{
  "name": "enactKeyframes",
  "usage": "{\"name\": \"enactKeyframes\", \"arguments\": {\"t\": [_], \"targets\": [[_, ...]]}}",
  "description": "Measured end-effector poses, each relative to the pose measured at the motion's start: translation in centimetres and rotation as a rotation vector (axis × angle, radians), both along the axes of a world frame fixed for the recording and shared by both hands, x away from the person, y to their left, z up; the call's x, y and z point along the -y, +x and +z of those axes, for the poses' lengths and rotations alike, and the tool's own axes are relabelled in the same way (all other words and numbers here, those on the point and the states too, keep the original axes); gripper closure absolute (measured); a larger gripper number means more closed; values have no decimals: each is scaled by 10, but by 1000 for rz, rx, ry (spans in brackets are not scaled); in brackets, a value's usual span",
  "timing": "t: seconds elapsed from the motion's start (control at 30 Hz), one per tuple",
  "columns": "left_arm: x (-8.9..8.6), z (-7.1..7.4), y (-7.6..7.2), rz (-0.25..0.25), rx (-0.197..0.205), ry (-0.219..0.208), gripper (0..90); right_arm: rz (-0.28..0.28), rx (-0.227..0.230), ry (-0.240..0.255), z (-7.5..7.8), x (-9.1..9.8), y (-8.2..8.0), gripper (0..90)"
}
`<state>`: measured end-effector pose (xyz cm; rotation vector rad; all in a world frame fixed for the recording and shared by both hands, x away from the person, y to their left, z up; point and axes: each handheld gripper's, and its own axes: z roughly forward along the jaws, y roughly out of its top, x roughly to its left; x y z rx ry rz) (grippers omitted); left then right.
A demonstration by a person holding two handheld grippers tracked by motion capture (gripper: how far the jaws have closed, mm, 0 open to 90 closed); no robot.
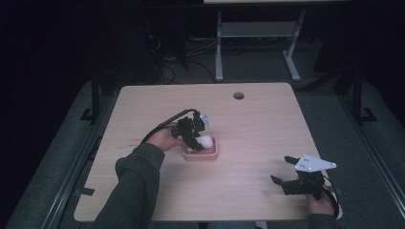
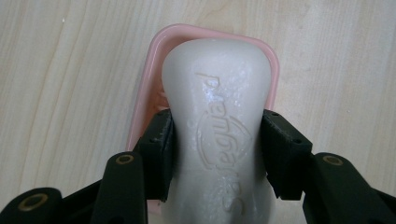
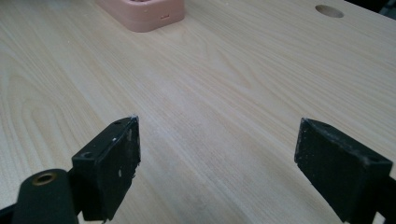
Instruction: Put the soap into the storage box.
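Observation:
A white bar of soap (image 2: 219,116) with raised lettering sits between the pads of my left gripper (image 2: 217,149), which is shut on its narrow waist. The bar hangs just over a pink soap dish (image 2: 144,88); whether it touches the dish I cannot tell. From the high view the left gripper (image 1: 195,136) holds the soap (image 1: 207,141) above the pink dish (image 1: 210,155) near the table's middle. My right gripper (image 1: 282,171) rests at the front right, jaws wide open over bare wood. Its pads (image 3: 116,158) have nothing between them, and the dish (image 3: 144,14) lies far ahead.
The light wooden table (image 1: 258,133) has a round cable hole (image 1: 238,95) near its far edge. A person's sleeve (image 1: 136,186) comes in from the front left. A desk frame (image 1: 258,38) stands on the dark floor beyond the table.

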<state>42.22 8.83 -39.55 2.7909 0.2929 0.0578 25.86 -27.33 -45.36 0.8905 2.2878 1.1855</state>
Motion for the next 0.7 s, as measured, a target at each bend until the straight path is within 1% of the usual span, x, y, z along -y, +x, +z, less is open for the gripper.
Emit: {"name": "enactKeyframes", "arguments": {"t": [0.07,0.1,0.13,0.2,0.27,0.37,0.57,0.63,0.7], "targets": [[1,-2,2,-4,1,8,494,0,0,0,0,0,0,136],[2,-4,2,2,2,3,494,1,0,0,0,0,0,136],[2,-5,3,-1,-5,10,494,1,1,0,0,0,0,136],[3,-8,5,3,-3,15,494,1,0,1,0,0,0,136],[4,-10,6,2,-12,21,494,1,0,1,0,0,0,136],[5,-12,7,5,-11,15,494,3,1,0,0,0,0,136],[6,-17,9,4,-16,32,494,3,1,1,0,0,0,136],[7,-18,9,6,-23,32,494,3,1,2,0,0,0,136],[7,-20,9,6,-23,34,494,2,0,4,0,0,0,136]]}}
